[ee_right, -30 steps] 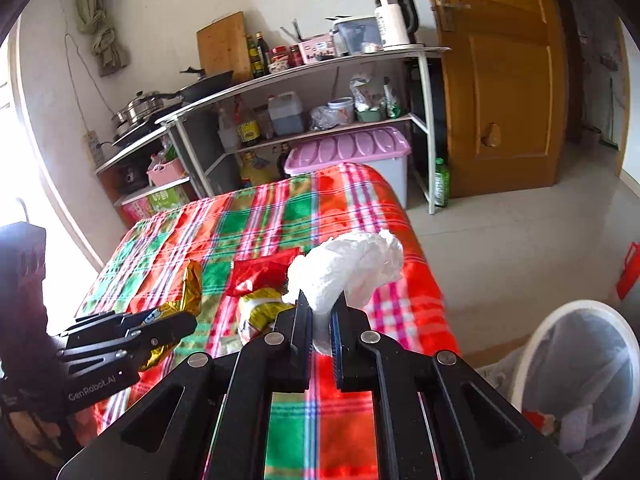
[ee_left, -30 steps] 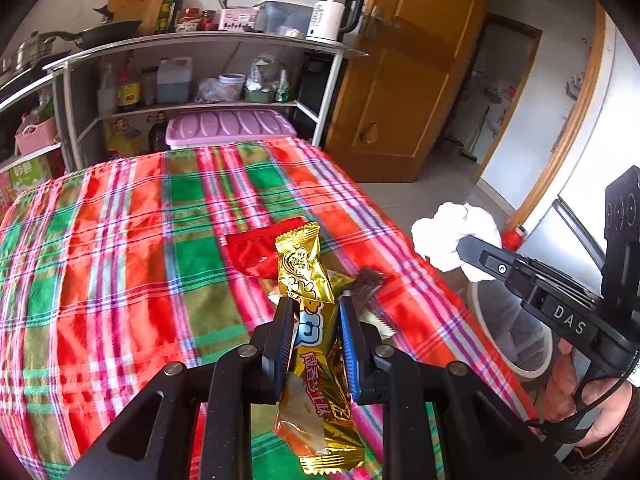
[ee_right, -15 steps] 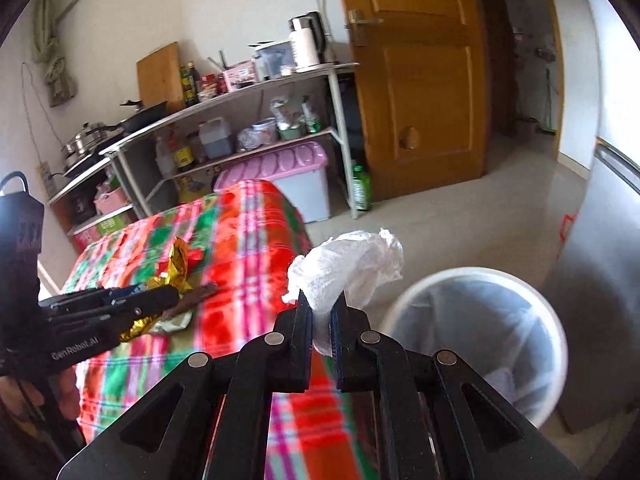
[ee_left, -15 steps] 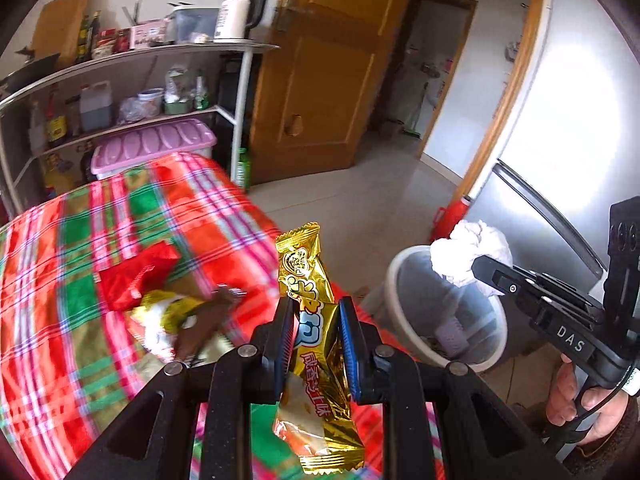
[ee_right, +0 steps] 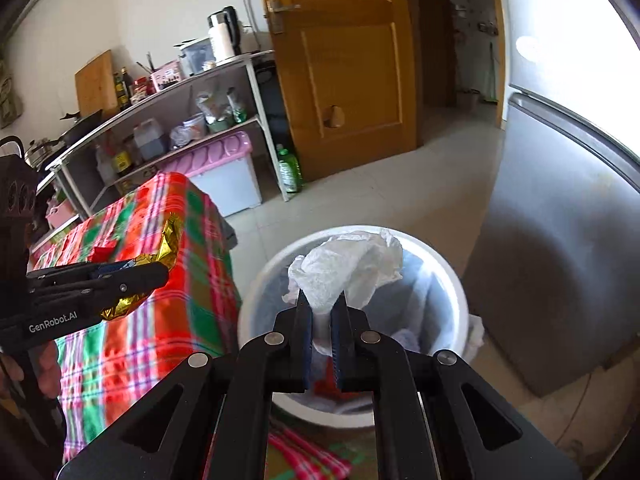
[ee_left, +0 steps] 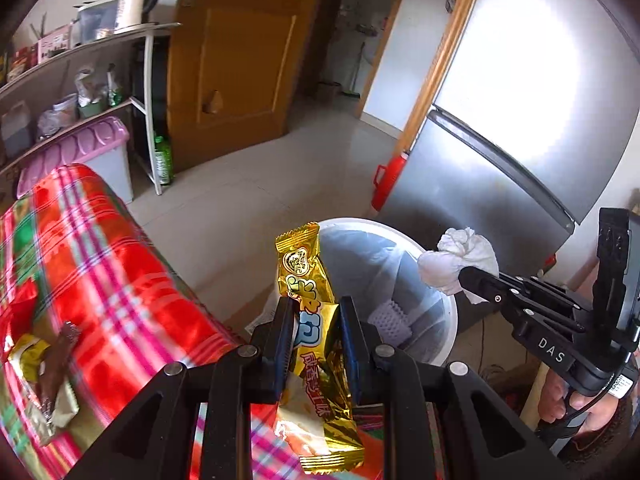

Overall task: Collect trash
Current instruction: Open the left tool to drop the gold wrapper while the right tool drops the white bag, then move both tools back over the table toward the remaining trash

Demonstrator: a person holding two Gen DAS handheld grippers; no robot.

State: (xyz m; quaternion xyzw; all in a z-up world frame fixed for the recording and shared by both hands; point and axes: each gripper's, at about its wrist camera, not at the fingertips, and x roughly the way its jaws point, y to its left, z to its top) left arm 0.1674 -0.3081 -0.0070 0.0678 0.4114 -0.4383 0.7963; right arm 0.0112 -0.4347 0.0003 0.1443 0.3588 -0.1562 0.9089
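The round white plastic bin with a clear liner stands on the floor beside the table in its red-and-green plaid cloth. Over its mouth the right gripper is clamped on a crumpled white paper tissue, which looks feather-light and soft. Just short of the rim, the left gripper pinches a shiny gold foil snack wrapper mid-length; probably slippery, crinkly, nearly weightless.

Bin directly ahead of right gripper; bench to its left, refrigerator right.
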